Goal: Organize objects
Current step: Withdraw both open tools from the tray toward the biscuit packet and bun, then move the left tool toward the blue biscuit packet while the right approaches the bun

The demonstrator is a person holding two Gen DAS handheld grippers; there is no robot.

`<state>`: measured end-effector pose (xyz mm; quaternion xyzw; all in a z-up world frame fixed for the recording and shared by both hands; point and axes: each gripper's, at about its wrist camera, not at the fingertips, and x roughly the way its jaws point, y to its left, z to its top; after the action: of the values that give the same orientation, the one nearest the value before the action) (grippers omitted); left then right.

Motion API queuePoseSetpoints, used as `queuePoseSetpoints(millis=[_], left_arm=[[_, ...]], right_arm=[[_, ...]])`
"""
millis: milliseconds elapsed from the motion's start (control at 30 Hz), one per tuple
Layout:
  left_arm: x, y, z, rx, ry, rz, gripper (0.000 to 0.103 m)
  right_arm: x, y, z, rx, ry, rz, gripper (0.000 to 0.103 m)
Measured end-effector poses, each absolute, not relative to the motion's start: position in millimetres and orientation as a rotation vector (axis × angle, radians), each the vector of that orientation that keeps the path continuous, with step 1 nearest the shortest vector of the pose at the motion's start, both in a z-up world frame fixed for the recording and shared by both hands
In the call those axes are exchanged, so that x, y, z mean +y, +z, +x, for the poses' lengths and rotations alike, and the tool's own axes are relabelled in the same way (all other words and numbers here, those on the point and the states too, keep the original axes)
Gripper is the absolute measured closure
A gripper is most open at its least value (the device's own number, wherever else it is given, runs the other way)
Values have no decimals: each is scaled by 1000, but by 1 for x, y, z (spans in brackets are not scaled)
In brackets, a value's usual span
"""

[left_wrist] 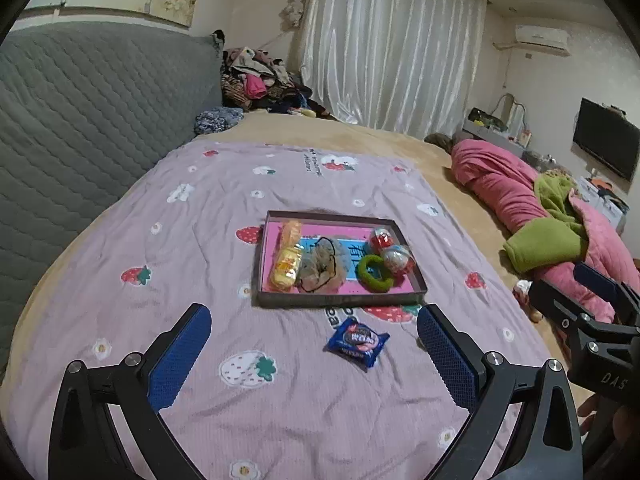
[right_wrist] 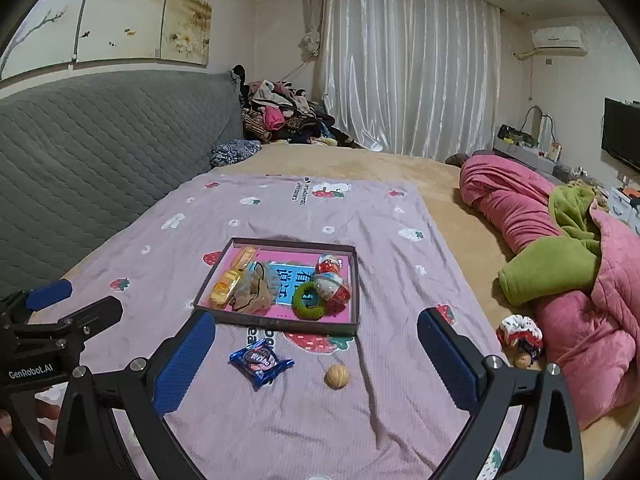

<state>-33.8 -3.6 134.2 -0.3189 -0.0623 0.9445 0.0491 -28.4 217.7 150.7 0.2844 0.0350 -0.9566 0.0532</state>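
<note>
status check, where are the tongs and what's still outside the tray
Left tongs and right tongs open, empty, above the blanket. Cookie packet and walnut loose in front of the tray. Path unobstructed.

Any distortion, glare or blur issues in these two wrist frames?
Left wrist: strong fisheye bending, black corners, curtain shiny, tray sharp. Right wrist: same bending; blue cookie packet and walnut crisp, soft even light, faint shadows.

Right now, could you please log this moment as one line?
left gripper: open, empty | right gripper: open, empty | cookie packet, walnut: outside tray
</note>
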Motion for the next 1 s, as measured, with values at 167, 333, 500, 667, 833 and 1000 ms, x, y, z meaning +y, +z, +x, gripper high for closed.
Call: queuePoseSetpoints(millis=[167,333,500,667,833,1000], left_arm=[[0,133,-20,-176,2874,-968,0],[2,130,-7,-165,2864,-964,0],[4,125,2,-157,2866,-973,0],[12,117,9,-124,2854,-981,0],[22,103,11,-93,2831,-1015,0],[30,94,14,-65,2817,-1031,0]], right_arm=[[219,149,-15,97,-2905,867,1],[221,143,-4,95,-2902,883,1],[223,134,5,100,-2898,904,1],[227,124,11,100,-2897,929,1],[232,116,15,98,-2897,955,1],[237,110,19,103,-2899,964,1]])
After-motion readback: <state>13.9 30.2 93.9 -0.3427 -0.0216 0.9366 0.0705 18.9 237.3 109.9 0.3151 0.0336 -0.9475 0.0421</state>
